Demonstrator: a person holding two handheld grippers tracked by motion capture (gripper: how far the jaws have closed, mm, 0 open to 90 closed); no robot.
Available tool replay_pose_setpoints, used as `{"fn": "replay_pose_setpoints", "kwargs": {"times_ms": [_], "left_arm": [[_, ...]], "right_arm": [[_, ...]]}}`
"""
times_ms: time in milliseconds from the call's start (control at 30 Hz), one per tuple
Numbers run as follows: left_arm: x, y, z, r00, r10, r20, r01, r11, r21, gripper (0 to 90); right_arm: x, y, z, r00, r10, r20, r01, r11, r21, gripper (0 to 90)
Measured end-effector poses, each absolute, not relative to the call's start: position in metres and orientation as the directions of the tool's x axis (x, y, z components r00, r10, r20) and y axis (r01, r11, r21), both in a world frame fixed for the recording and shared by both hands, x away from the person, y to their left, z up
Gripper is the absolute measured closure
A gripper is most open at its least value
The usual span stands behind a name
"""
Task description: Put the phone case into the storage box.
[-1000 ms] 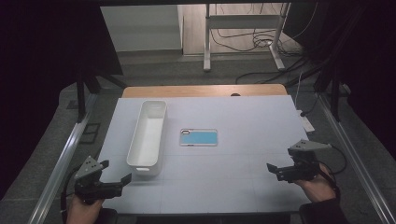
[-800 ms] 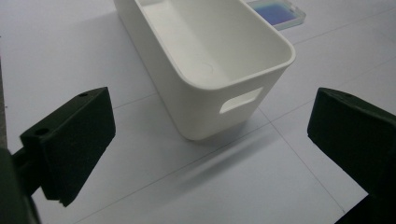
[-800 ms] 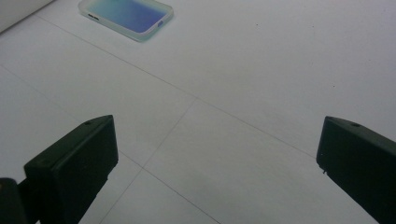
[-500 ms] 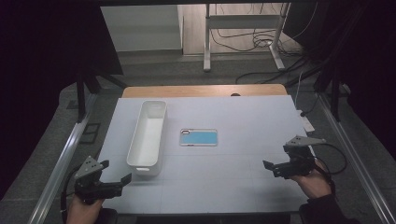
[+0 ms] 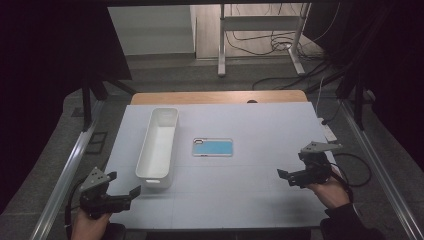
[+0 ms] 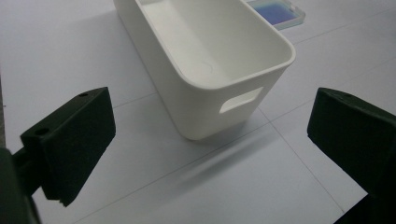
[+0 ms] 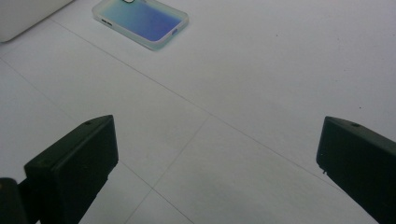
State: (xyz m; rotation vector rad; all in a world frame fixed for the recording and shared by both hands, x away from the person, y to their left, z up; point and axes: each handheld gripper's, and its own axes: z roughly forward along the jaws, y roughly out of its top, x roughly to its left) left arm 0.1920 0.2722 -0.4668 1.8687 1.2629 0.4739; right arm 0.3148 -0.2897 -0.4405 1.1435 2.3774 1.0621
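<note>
Hovering low over the right part of the desk, the right hand-held gripper is held by a hand that comes in from the near edge. Its jaws stand wide apart and hold nothing; in the right gripper view only the bare white surface lies between them. It points to the left, toward the middle of the desk.

On the other side, the left hand-held gripper sits at the near left corner of the desk, also in a hand. Its jaws are wide apart too and they are empty. In the left gripper view the near short end of the white bin stands just in front of the jaws, between them but not touching them. A slot handle is cut in that end wall.

Farther out, the white bin is long and narrow, and it lies on the left half of the desk with its length running away from the person. It looks empty inside. Just beside it to the right, apart from it, lies the phone flat on the desk, near the middle. Its face is light blue with a pale rim. In the right gripper view the phone is well ahead of the open jaws, with a corner of the bin near it.
</note>
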Motion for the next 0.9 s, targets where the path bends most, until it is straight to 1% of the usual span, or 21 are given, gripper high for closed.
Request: {"fn": "replay_pose_setpoints", "kwargs": {"times_ms": [900], "left_arm": [[0.192,0.273,-0.467,0.428,0.894,-0.131,0.59,-0.167,0.79,1.9]], "right_arm": [[0.337,-0.263,-0.44,-0.667,0.744,0.048,0.553,0.45,0.701,0.0]]}}
